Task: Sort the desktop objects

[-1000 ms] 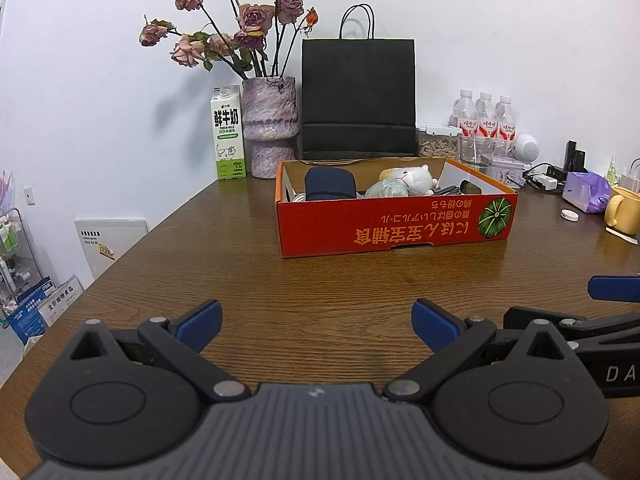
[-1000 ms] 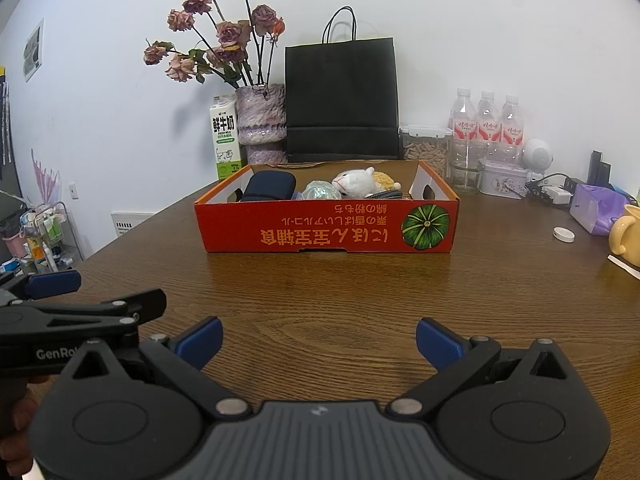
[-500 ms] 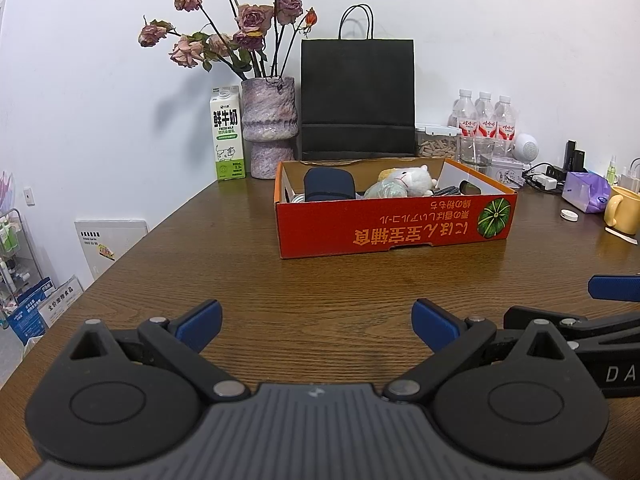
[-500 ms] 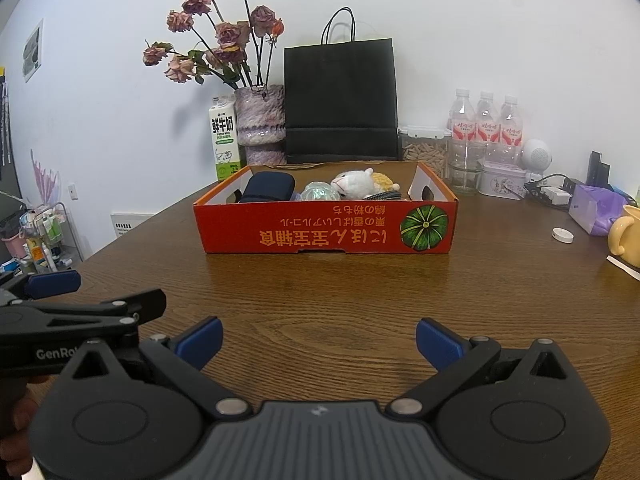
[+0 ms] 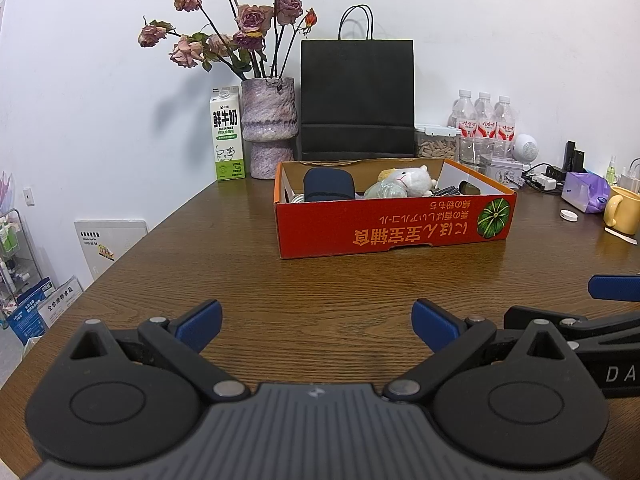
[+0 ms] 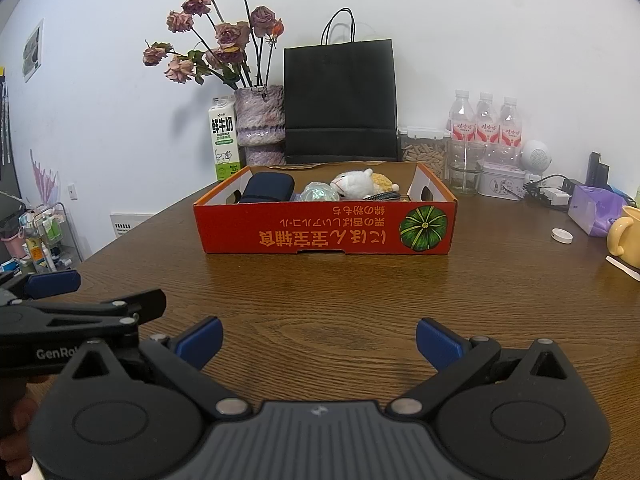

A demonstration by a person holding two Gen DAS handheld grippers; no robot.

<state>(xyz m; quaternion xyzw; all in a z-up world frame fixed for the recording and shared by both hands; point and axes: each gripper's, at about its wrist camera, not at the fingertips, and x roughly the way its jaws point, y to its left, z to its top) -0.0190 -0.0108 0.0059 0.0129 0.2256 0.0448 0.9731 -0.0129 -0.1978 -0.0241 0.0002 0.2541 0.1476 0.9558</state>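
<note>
A red cardboard box [image 5: 394, 230] [image 6: 326, 232] stands on the wooden table ahead of both grippers. Inside it lie a dark blue case [image 5: 328, 186] [image 6: 266, 188], a white plush toy [image 5: 412, 180] [image 6: 356, 184], a clear greenish ball [image 6: 316, 193] and some dark small items. My left gripper [image 5: 316, 325] hovers low over the table, open and empty, well short of the box. My right gripper [image 6: 319, 338] is beside it, also open with nothing between its blue fingertips. Each gripper shows at the other view's edge.
Behind the box stand a black paper bag [image 5: 357, 98], a vase of dried roses [image 5: 269, 136], a milk carton [image 5: 227, 144], water bottles [image 5: 484, 124] and a clear container. At right are a yellow mug [image 5: 624, 210], purple tissue pack [image 5: 586, 198], white cap [image 5: 569, 215] and cables. The table edge curves away left.
</note>
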